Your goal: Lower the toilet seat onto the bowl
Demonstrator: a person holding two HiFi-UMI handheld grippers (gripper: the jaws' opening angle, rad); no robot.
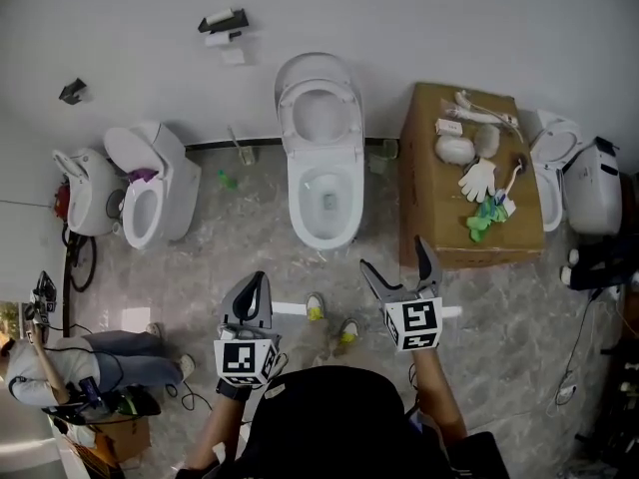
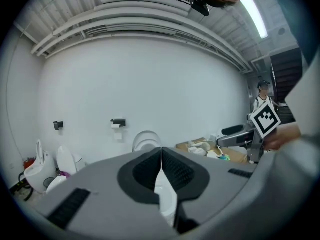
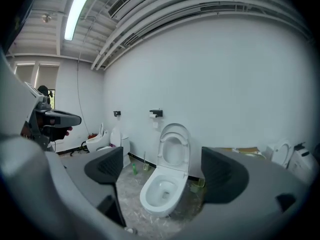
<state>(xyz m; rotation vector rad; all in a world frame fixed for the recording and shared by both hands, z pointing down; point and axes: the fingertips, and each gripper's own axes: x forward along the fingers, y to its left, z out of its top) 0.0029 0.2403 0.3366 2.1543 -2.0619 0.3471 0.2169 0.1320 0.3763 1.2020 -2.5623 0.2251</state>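
Lower centre, our left gripper point(image 1: 258, 281) has its jaws pressed together, empty; our right gripper point(image 1: 394, 257) gapes wide, empty, below the upright toilet seat point(image 1: 289, 108).

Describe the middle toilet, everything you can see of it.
The middle toilet is white and glossy, like glazed ceramic. It stands upright on the grey marbled floor with its back at the white wall. Its seat and the lid behind it are raised and lean back toward the wall. That leaves the oval bowl open, with a little water at the bottom. Nothing else touches it.
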